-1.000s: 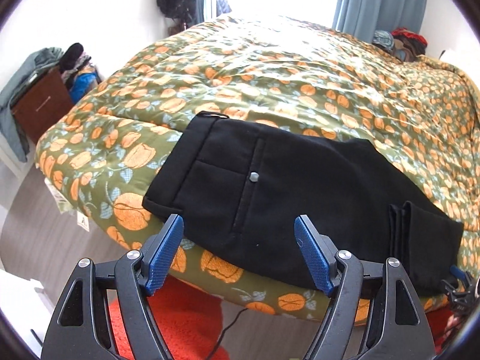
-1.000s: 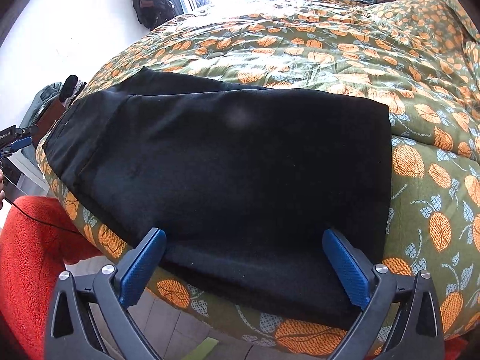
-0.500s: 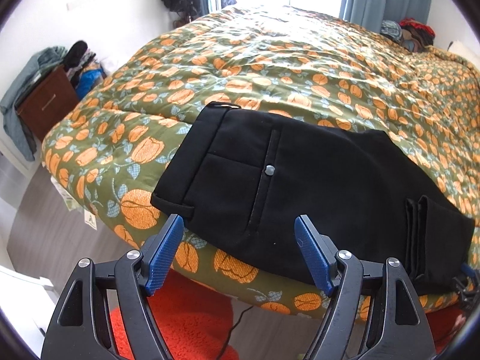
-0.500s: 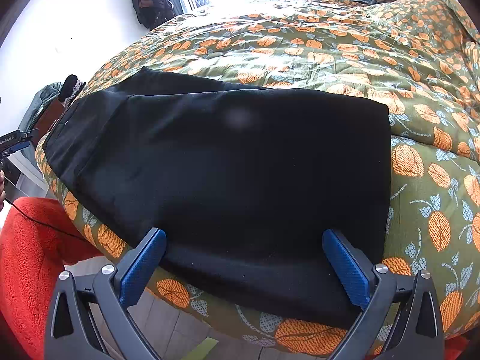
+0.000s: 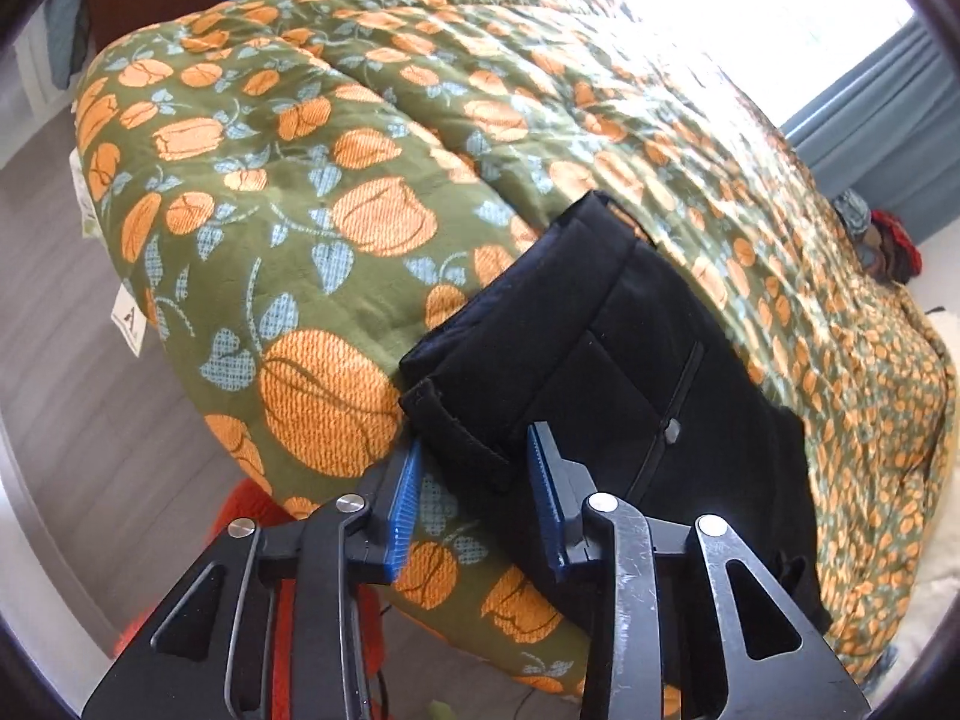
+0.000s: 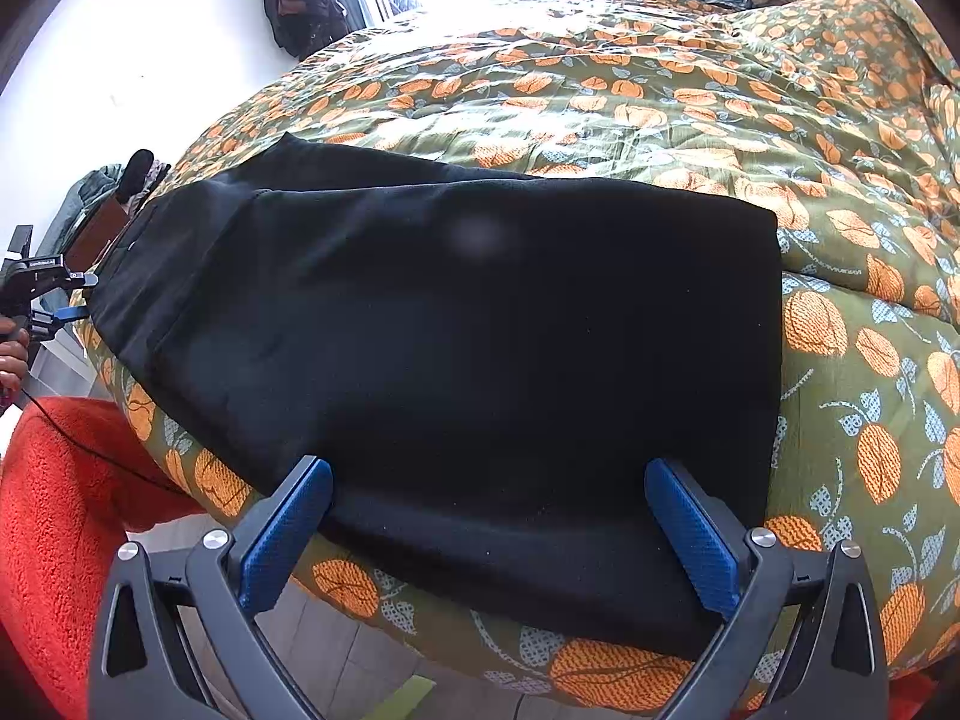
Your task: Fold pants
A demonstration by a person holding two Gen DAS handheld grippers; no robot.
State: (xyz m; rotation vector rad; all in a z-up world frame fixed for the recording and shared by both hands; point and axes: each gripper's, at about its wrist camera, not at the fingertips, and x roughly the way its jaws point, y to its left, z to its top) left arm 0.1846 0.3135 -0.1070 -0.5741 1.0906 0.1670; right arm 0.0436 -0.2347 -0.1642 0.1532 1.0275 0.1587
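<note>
Although the black pants (image 6: 468, 348) already lie doubled on the bed's quilt (image 6: 690, 96), leg over leg and with the leg ends brought back across the body into a broad flat slab near the bed's edge, the folding looks only partly done: at least 1 more fold, waist end toward the far end, seems left. At the waistband corner (image 5: 456, 426) the left claw (image 5: 477, 507) has just been narrowing, its ribbed blue pads on either side of the thick hemmed band with a gap showing, so the cloth is bracketed rather than pinched. Over the other end, the right claw (image 6: 489, 531) hangs spread wide, released, with the folded edge between its pads. Matte and heavy, the fabric shows a pocket seam and a small button (image 5: 671, 433); the quilt is plush, olive, with orange pumpkin shapes.
</note>
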